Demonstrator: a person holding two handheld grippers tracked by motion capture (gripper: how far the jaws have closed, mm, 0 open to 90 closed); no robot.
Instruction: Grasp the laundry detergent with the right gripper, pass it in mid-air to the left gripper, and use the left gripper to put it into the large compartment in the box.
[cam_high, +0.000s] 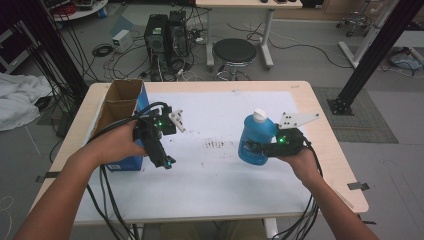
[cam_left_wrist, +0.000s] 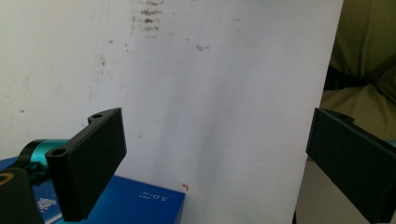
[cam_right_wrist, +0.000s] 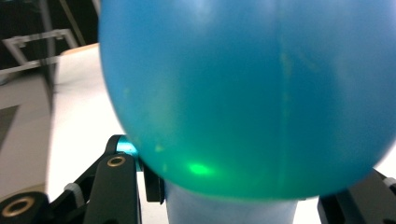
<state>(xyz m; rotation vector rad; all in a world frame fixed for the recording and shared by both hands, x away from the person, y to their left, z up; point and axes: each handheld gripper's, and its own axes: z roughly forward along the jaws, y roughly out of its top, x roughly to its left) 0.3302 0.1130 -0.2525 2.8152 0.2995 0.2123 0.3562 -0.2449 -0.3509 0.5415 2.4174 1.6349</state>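
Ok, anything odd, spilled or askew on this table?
Dark brownish smudges mark the white sheet mid-table, like old stains rather than a fresh spill. The blue bottle sits tilted in the right gripper.

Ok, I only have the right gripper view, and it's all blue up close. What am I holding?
Observer: A blue bottle with a white cap, gripped by the right claw and tilted above the white sheet.
Operator: And the left claw?
Observer: The left claw is open with nothing between its jaws.
Operator: Anything near it?
Observer: An open cardboard box with blue sides stands beside it at the table's left edge.
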